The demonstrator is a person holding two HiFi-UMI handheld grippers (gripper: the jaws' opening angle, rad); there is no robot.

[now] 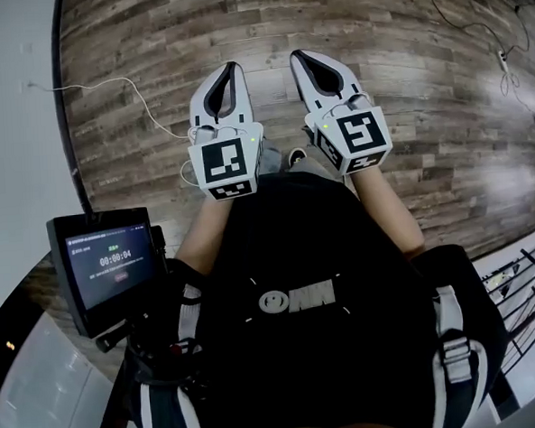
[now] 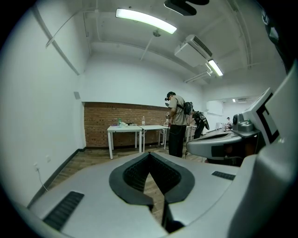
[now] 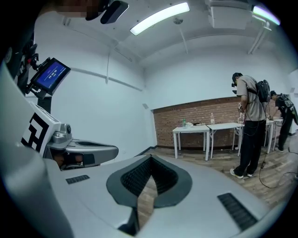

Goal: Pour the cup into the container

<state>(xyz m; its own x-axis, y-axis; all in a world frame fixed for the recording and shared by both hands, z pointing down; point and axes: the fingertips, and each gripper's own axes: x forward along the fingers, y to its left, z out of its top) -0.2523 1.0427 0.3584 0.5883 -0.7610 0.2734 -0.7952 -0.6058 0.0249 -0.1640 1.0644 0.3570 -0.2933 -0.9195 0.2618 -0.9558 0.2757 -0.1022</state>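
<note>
Cup and container are proving impossible to pick out in any view; only tiny items, too small to identify, are sitting on the distant white surface by the brick wall. Left gripper and right gripper are hanging side by side over the wooden floor, both jaws pressing together on nothing. A standing person is hiding the surface's far end.

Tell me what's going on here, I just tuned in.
A person holds the left gripper and the right gripper out in front, side by side above the wooden floor. Both have their jaws shut with nothing between them. Far ahead, white tables stand by a brick wall, another person beside them. No cup or container can be made out, so pouring has not begun.
</note>
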